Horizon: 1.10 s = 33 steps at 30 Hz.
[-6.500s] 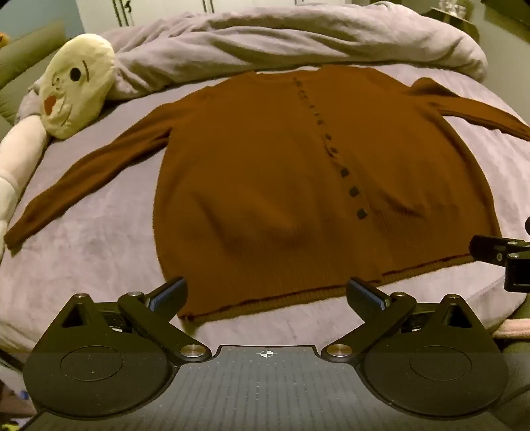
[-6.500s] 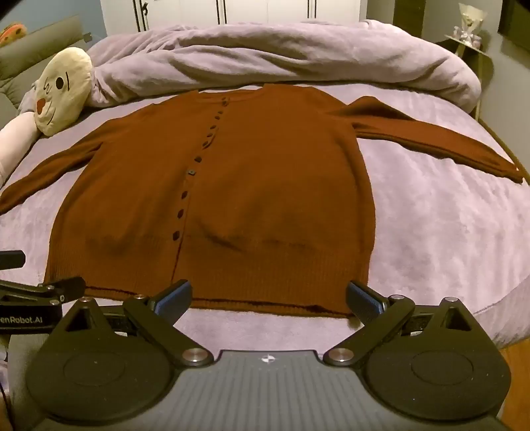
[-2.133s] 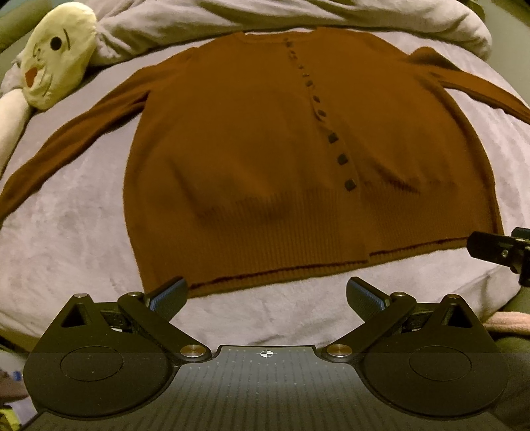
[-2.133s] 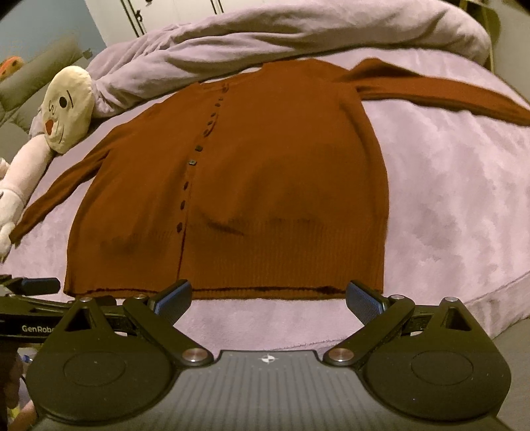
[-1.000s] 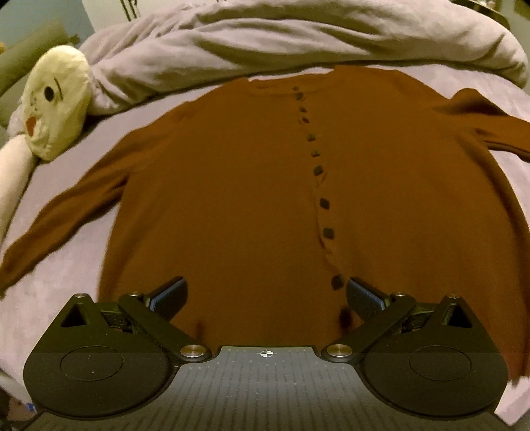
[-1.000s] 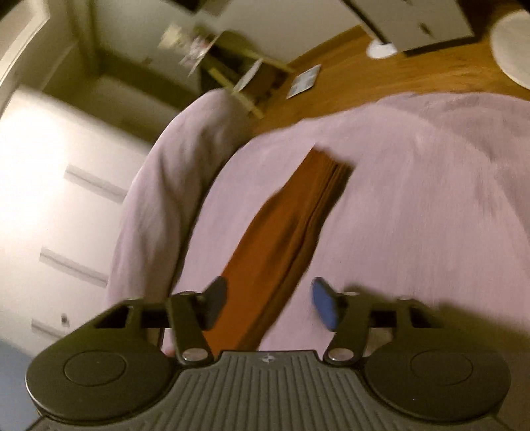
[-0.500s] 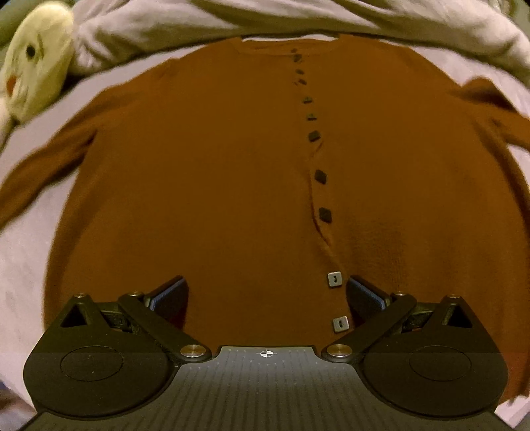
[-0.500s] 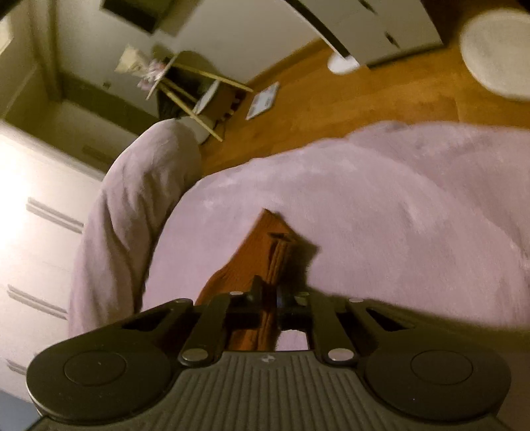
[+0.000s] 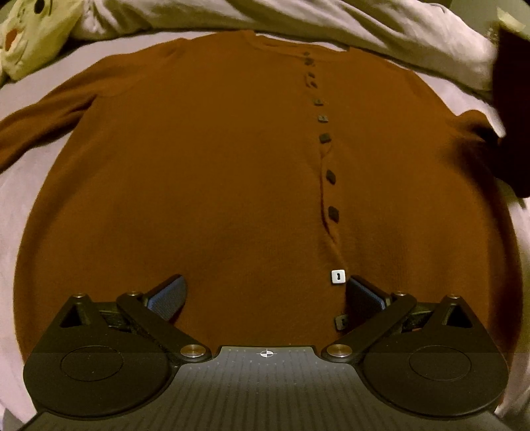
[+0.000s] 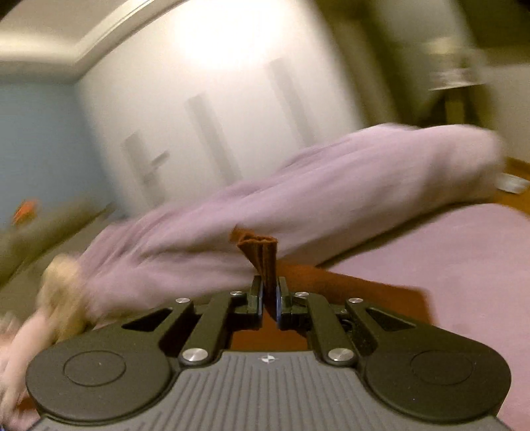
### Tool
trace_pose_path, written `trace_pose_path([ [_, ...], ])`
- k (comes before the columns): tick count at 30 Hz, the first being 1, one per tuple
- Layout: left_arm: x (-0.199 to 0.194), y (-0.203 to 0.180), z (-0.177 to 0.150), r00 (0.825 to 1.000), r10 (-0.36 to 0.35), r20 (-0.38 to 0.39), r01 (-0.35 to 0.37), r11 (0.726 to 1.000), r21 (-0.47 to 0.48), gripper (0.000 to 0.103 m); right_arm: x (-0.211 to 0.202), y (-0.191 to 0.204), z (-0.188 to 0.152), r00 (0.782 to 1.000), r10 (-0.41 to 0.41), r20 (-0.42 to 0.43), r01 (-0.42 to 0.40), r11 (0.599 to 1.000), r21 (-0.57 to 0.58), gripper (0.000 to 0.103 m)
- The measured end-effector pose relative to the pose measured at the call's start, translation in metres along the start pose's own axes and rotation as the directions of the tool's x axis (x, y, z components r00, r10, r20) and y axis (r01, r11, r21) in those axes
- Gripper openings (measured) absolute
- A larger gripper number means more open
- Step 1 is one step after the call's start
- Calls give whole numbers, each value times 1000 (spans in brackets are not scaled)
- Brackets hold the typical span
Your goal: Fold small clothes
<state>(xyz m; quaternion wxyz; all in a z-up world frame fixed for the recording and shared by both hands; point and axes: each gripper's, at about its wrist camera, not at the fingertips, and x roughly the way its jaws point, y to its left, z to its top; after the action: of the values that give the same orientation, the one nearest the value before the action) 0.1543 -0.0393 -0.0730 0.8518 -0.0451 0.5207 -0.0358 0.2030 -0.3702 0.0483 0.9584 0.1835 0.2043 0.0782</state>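
Garment: our rust-brown knitted button-front cardigan (image 9: pixel 205 172) lies flat, front up, across the middle of the lilac plush-covered bed (image 9: pixel 20 99); collar toward the head edge, hem toward the near edge.
Button line: small dark square buttons (image 9: pixel 331 177) run down the placket; one pale square button (image 9: pixel 338 276) shows near the hem.
Left claw: our left claw (image 9: pixel 265 295) hovers low over the lower body panel, jaws wide, nothing between them; its right finger sits just beside the pale button. We judge it is placed here to pin or steady the body while a sleeve comes over.
Right claw: our right claw (image 10: pixel 269 300) is clamped narrow on the brown ribbed sleeve cuff (image 10: pixel 260 252), which sticks up bunched between the pads.
Right view quality: heavily blurred; bed and bunched lilac duvet (image 10: pixel 298 185) readable, little else.
Left sleeve: brown left sleeve (image 9: pixel 36 126) lies spread toward the bed's left edge, untouched.
Other items: cream plush toy with a face (image 9: pixel 29 30) at the head-left corner, clear of the garment.
Step judged: first sleeve fold inward; body folds not yet done.
Risk: a cuff-only grip may let the sleeve twist and land creased.
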Motion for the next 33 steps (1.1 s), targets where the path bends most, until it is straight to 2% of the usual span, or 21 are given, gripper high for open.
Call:
trace_pose_path([
  [2, -7, 1, 6, 1000, -1, 0, 1, 1000, 7, 103, 16, 31, -21, 995, 54, -86, -58, 998, -38, 21],
  [4, -19, 0, 11, 999, -6, 45, 5, 1000, 16, 103, 21, 37, -41, 991, 70, -115, -69, 998, 14, 24],
  [7, -30, -6, 27, 991, -78, 108, 77, 997, 16, 103, 11, 29, -80, 988, 11, -154, 8, 992, 123, 24],
  [10, -22, -23, 51, 982, -150, 116, 150, 989, 6, 103, -3, 9, -122, 975, -58, -215, 90, 986, 139, 24],
  [12, -11, -42, 64, 971, -213, 107, 214, 977, 0, 103, -13, 9, -145, 965, -103, -240, 138, 982, 132, 24],
  [16, 21, -69, 84, 953, -292, 76, 296, 954, -43, 103, -35, -5, -164, 955, -164, -249, 192, 977, 95, 23],
  [18, 41, -74, 93, 941, -337, 47, 340, 936, -97, 101, -38, -12, -169, 953, -153, -260, 185, 977, 103, 21],
  [19, 50, -75, 94, 937, -348, 32, 349, 929, -120, 96, -37, -12, -170, 955, -145, -258, 176, 979, 100, 21],
  [20, 57, -76, 95, 938, -347, 23, 347, 928, -136, 92, -38, -12, -173, 958, -139, -252, 167, 982, 92, 21],
  [22, 63, -76, 98, 940, -339, 33, 341, 929, -142, 91, -40, -10, -178, 960, -134, -247, 157, 985, 76, 21],
  [24, 65, -77, 102, 937, -348, 40, 350, 924, -154, 85, -35, -8, -181, 962, -128, -241, 151, 986, 76, 21],
  [26, 67, -81, 108, 925, -379, 37, 380, 910, -164, 59, -31, -7, -179, 963, -124, -238, 146, 986, 79, 21],
  [28, 71, -86, 111, 915, -402, 13, 399, 902, -165, 54, -33, -9, -178, 964, -118, -238, 143, 986, 88, 21],
  [30, 73, -92, 113, 917, -399, 7, 395, 906, -150, 51, -34, -9, -179, 963, -118, -241, 144, 985, 94, 21],
  [31, 73, -95, 113, 919, -395, 8, 392, 910, -135, 41, -34, -9, -179, 963, -120, -241, 146, 985, 93, 21],
  [32, 73, -96, 114, 921, -390, 2, 388, 913, -124, 24, -34, -8, -179, 962, -123, -242, 148, 985, 88, 21],
  [33, 73, -96, 115, 924, -381, -7, 378, 918, -119, 14, -34, -7, -179, 962, -126, -243, 150, 985, 83, 21],
])
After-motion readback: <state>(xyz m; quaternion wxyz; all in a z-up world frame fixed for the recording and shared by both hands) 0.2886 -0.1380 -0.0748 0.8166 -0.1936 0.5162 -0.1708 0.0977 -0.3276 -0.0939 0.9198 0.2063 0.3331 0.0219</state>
